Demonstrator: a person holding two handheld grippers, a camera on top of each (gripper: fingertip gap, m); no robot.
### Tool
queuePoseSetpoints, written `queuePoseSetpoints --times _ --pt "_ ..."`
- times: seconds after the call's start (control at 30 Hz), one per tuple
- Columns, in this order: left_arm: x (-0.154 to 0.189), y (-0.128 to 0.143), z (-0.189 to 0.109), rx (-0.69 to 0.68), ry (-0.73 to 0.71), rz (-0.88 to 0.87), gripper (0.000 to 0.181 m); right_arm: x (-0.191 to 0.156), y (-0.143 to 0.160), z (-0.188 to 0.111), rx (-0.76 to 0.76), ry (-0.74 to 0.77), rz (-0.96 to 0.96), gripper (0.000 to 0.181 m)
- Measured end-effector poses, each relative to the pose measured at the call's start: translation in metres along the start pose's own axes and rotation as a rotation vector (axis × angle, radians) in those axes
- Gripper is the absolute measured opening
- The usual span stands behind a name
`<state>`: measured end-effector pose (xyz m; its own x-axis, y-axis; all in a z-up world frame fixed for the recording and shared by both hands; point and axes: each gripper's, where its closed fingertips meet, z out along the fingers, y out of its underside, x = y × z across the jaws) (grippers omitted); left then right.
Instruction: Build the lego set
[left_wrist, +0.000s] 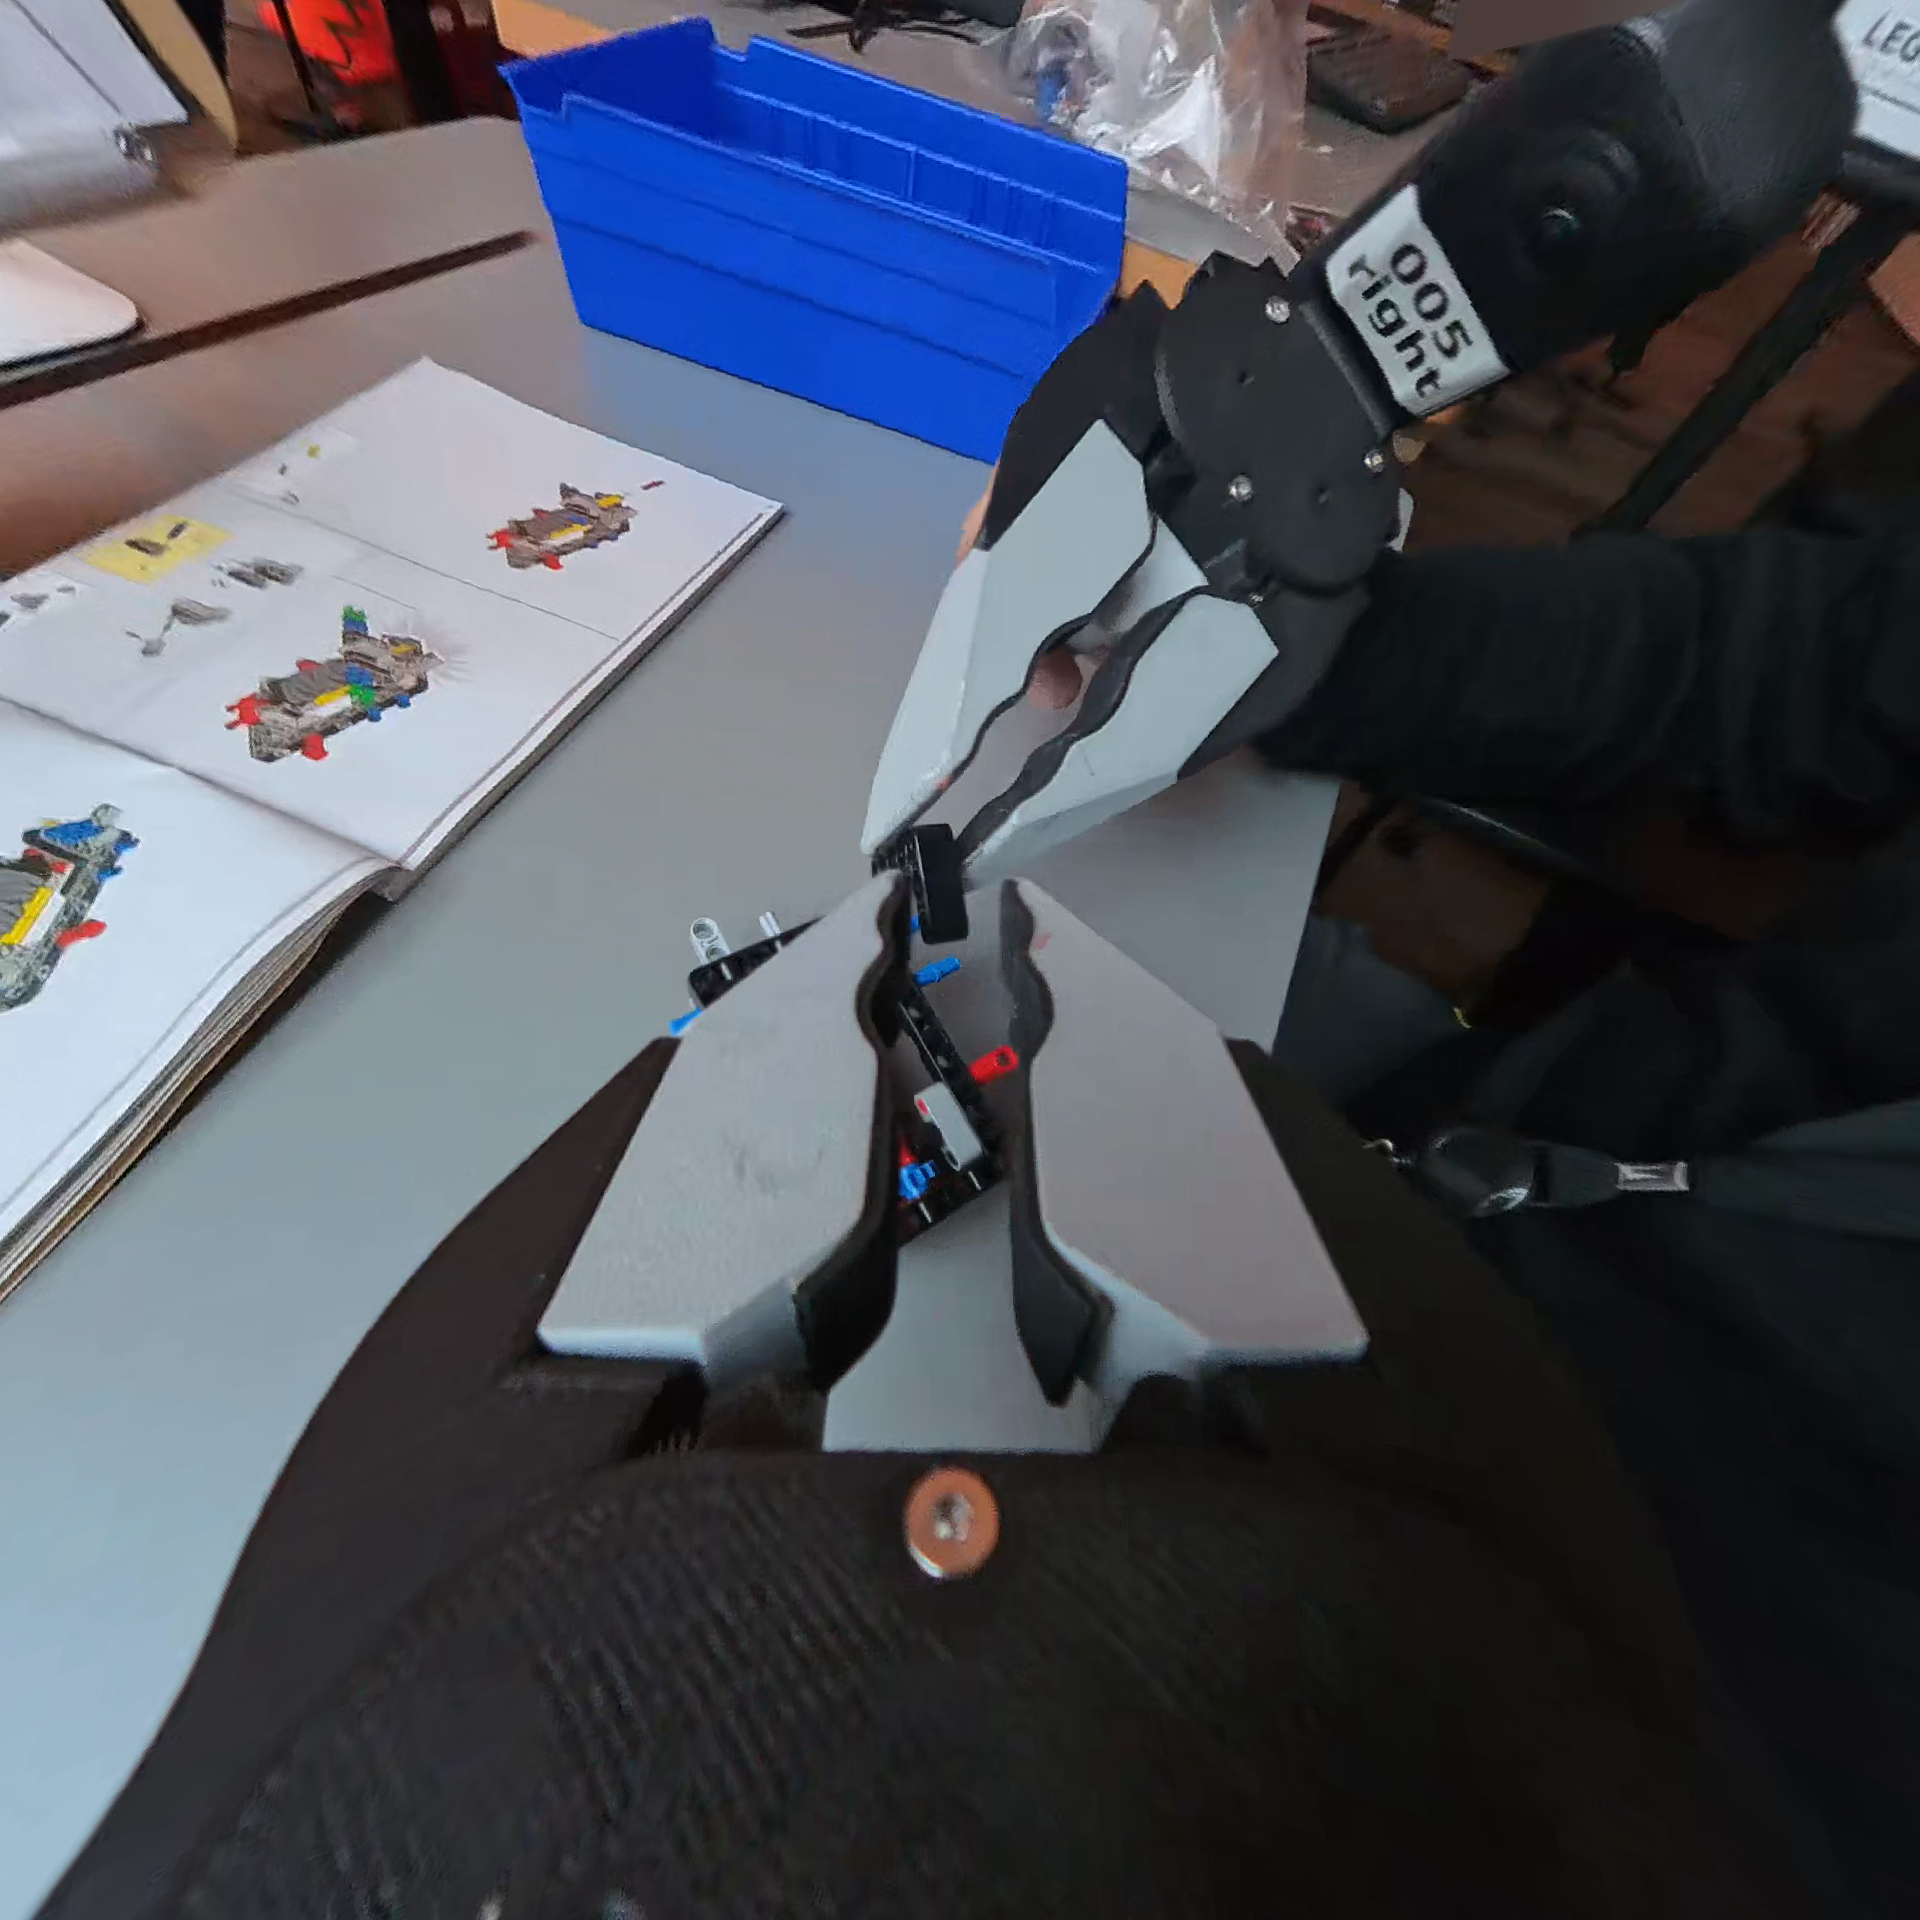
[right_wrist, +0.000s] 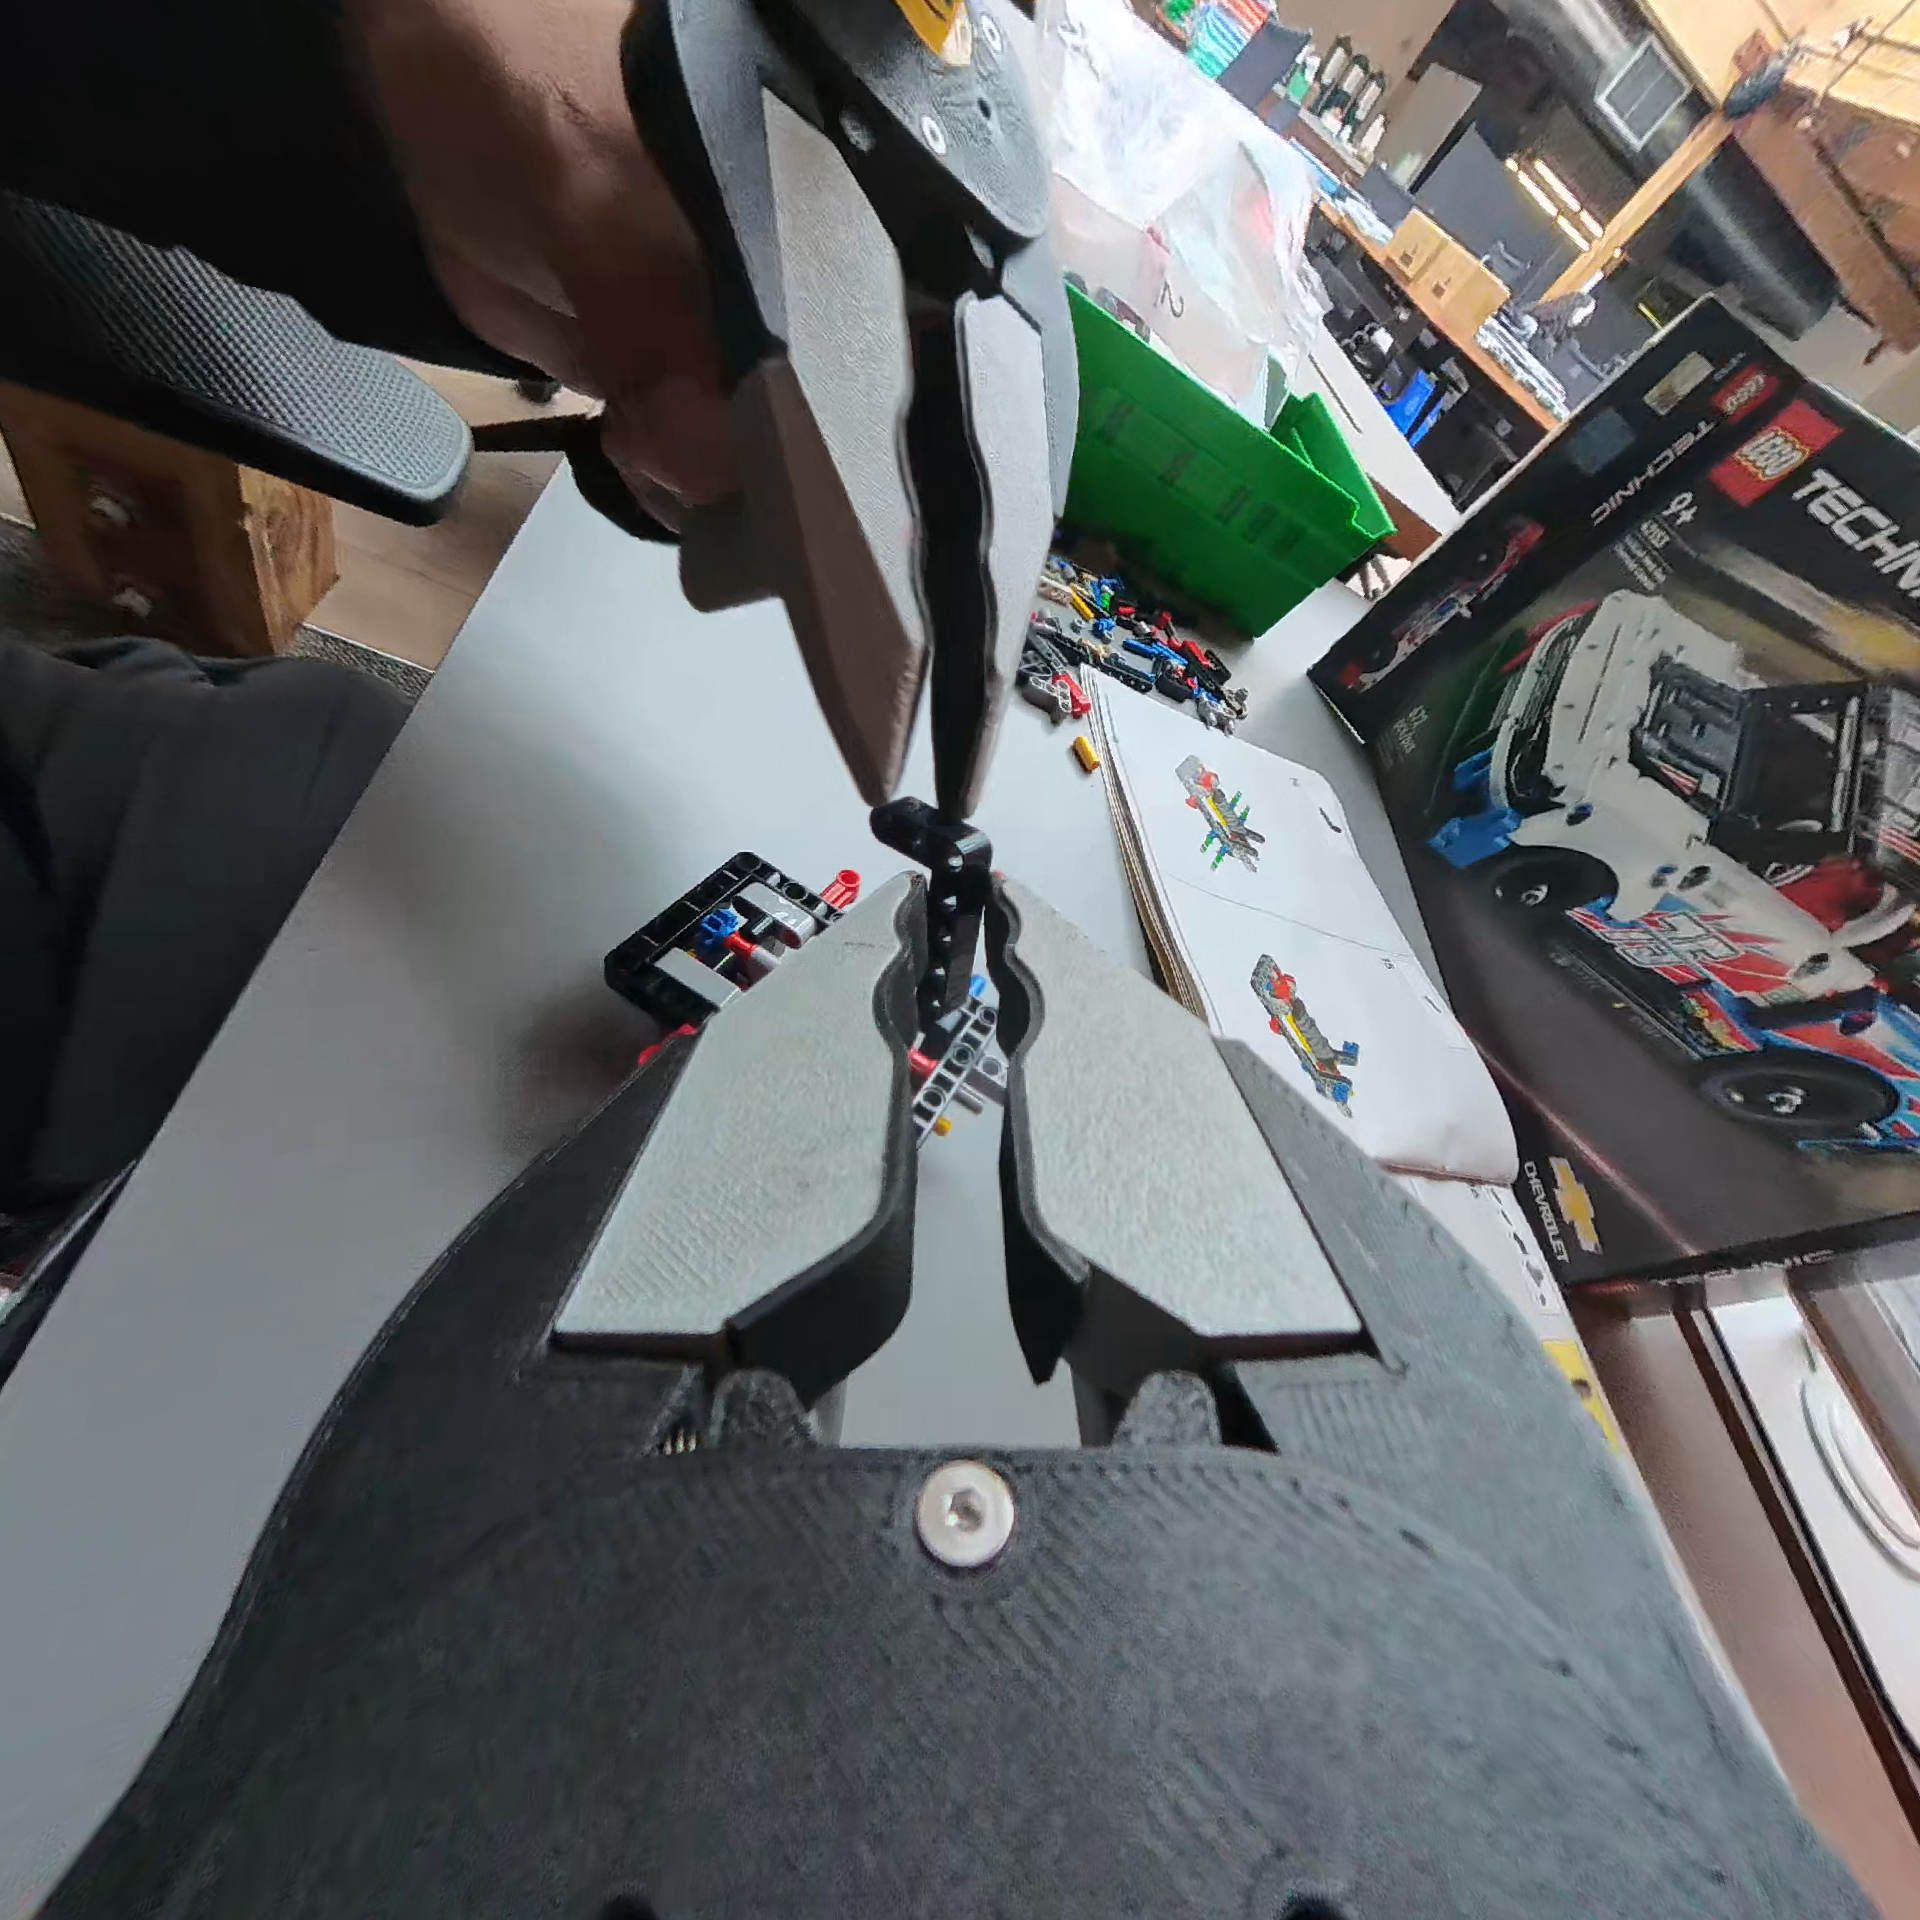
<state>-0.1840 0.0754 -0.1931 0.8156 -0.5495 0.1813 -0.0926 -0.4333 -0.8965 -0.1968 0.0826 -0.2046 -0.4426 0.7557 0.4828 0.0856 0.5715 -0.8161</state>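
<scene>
A black bent Lego beam (right_wrist: 951, 935) hangs above the grey table, gripped from both sides. My right gripper (right_wrist: 956, 885) is shut on its long arm. My left gripper (left_wrist: 954, 891) comes in from the opposite side, its tips closed on the beam's bent end (left_wrist: 940, 883). It shows from above in the right wrist view (right_wrist: 925, 805), and the right gripper shows in the left wrist view (left_wrist: 925, 844). A partly built black frame (right_wrist: 717, 935) with red, blue and grey pieces lies on the table under the grippers, partly hidden by the fingers (left_wrist: 748, 1122).
An open instruction booklet (left_wrist: 343, 644) lies to the left, and a blue bin (left_wrist: 831, 239) stands behind it. Loose Lego pieces (right_wrist: 1132, 644), a green bin (right_wrist: 1195, 488) and the set's box (right_wrist: 1683, 790) are on the far side. The table edge (left_wrist: 1309, 883) and a chair armrest (right_wrist: 239, 364) are close. Only a small space, under 4 cm, lies between the two pairs of fingers.
</scene>
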Motion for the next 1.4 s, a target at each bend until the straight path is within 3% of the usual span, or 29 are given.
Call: queuePoseSetpoints --times 0.07,0.27,0.47,0.6,0.67,0.8,0.93,1.13,1.27,1.4 --pt "-0.006 0.006 0.004 -0.022 -0.041 0.002 0.004 -0.001 0.005 0.002 -0.008 -0.008 -0.004 0.007" --pt "-0.005 0.013 0.017 0.009 -0.056 -0.098 0.011 -0.003 0.014 0.002 0.016 -0.006 0.03 0.007" --pt "-0.017 0.024 0.023 -0.017 -0.156 -0.027 0.006 -0.005 0.027 0.001 -0.037 -0.03 0.037 0.008" --pt "-0.024 0.036 0.029 -0.065 -0.232 0.014 0.006 -0.003 0.052 -0.017 -0.102 -0.104 0.105 0.023" --pt "-0.022 0.034 0.028 -0.037 -0.247 0.014 0.006 -0.006 0.061 -0.024 -0.104 -0.173 0.202 0.041" --pt "-0.023 0.041 0.025 -0.083 -0.29 0.078 0.006 -0.028 0.067 -0.019 -0.13 -0.331 0.322 0.063" --pt "-0.023 0.05 0.024 -0.154 -0.273 0.108 0.006 -0.037 0.071 -0.007 -0.195 -0.281 0.229 0.056" --pt "-0.018 0.058 0.014 -0.212 -0.204 0.155 0.006 -0.056 0.074 -0.013 -0.241 -0.246 0.176 0.051" --pt "-0.009 0.061 -0.012 -0.17 -0.103 0.13 0.006 -0.048 0.087 -0.028 -0.255 -0.174 0.186 0.048" --pt "-0.009 0.05 -0.03 -0.084 -0.036 0.124 0.005 -0.023 0.076 -0.037 -0.132 -0.086 0.274 0.045"
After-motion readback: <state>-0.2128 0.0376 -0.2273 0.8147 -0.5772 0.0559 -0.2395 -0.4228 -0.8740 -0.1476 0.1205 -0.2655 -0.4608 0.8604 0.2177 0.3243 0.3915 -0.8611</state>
